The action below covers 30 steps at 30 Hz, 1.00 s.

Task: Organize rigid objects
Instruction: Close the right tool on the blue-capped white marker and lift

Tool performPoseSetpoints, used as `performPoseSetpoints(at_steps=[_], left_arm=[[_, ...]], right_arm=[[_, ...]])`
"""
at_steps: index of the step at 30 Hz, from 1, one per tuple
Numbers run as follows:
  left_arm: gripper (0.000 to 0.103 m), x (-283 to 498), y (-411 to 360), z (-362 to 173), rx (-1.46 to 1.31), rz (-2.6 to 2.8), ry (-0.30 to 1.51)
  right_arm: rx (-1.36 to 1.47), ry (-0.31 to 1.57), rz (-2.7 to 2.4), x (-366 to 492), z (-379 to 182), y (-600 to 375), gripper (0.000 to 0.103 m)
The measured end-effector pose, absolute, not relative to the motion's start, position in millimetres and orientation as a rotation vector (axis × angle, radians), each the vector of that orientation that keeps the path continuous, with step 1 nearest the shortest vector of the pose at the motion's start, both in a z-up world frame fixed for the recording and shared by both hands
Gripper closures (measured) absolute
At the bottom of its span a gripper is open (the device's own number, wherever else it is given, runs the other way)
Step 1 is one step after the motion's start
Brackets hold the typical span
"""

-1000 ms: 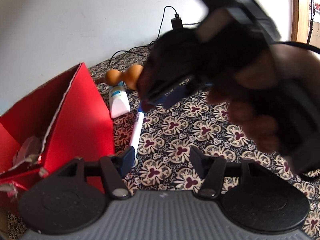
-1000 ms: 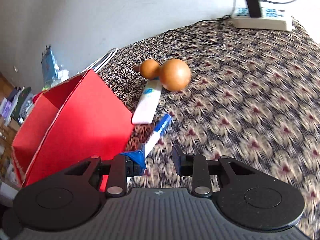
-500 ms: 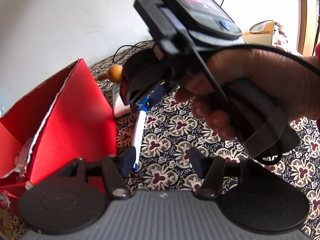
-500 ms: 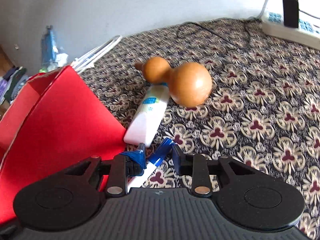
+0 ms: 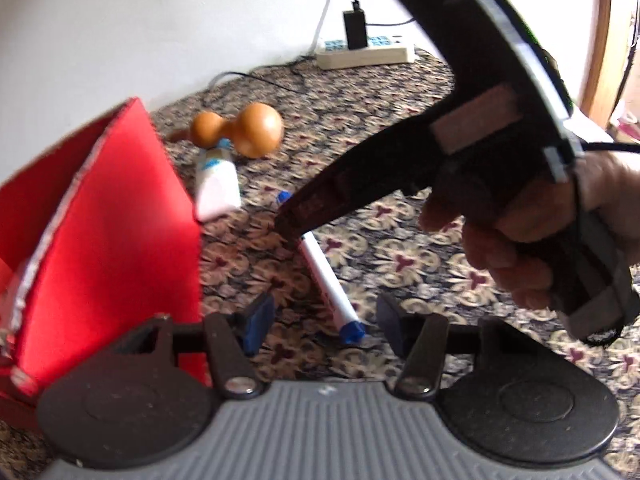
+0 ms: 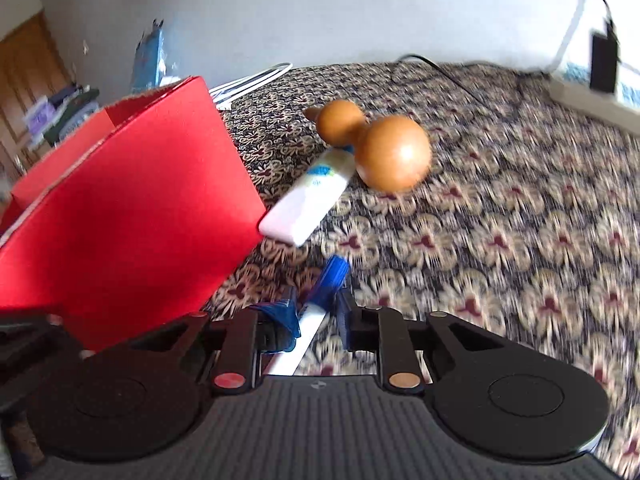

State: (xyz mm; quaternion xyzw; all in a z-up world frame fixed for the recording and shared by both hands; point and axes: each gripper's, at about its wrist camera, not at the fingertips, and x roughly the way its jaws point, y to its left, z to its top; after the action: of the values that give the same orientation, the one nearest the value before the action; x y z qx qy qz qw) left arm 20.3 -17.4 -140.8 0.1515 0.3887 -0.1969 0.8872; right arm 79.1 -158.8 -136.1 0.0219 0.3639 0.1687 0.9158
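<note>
Floral cloth [image 5: 400, 236] fills the left wrist view; left gripper [image 5: 320, 320], jaws closing, straddles but does not touch the marker [image 5: 326, 280] at centre. Right wrist view: right gripper [image 6: 318, 314] pinches the marker [image 6: 316, 312] at lower centre, red box [image 6: 132, 208] at left.

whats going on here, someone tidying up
A person holds a gripper in each hand over a patterned cloth. The right gripper has its jaws shut on a white marker with blue ends, next to a red box. The left gripper is empty, jaws closing a little. A white tube and a wooden gourd lie on the cloth.
</note>
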Motion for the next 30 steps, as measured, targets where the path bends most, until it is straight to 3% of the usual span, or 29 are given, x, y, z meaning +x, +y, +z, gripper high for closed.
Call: performPoseSetpoints(at_steps=[2,5,8,12,15,17,18,19,20,30], left_arm=[[0.046,18.9,-20.2,-140.9,0.298,-0.440,0.827],[0.056,19.4,-28.7,-145.3,0.287,-0.464,0.859],[0.074,19.2,-32.7,-150.3,0.266,-0.487,0.899],[0.073,16.6,-36.0,-150.2,0.244,-0.488,0.904],[0.054,17.1,-38.4,-153.5,0.256,-0.464,0.888],[0.052,18.1,-36.6,-153.8,0.240,-0.463,0.886],[0.056,21.3,-34.4,-153.4,0.217,-0.470,0.899],[0.072,23.5,-32.4,-152.3,0.190,-0.483,0.909],[0.077,23.5,-31.9,-151.2,0.185,-0.474,0.907],[0.088,-7.5,-18.1,-149.6,0.182,-0.471,0.914]], right_arm=[[0.106,0.756,0.341,67.2,-136.9,-166.7,0.103],[0.193,0.773,0.337,53.0,-139.1,-176.5,0.103],[0.281,0.798,0.336,41.3,-142.3,-183.6,0.103],[0.319,0.798,0.337,23.6,-146.5,-185.2,0.103],[0.359,0.803,0.329,21.0,-147.9,-186.4,0.103],[0.367,0.811,0.322,21.3,-146.4,-187.0,0.103],[0.375,0.815,0.316,22.0,-146.2,-187.1,0.103],[0.386,0.818,0.311,22.9,-146.9,-187.1,0.103],[0.399,0.823,0.308,22.9,-147.3,-187.6,0.103],[0.511,0.881,0.324,-5.2,-154.6,-192.5,0.103]])
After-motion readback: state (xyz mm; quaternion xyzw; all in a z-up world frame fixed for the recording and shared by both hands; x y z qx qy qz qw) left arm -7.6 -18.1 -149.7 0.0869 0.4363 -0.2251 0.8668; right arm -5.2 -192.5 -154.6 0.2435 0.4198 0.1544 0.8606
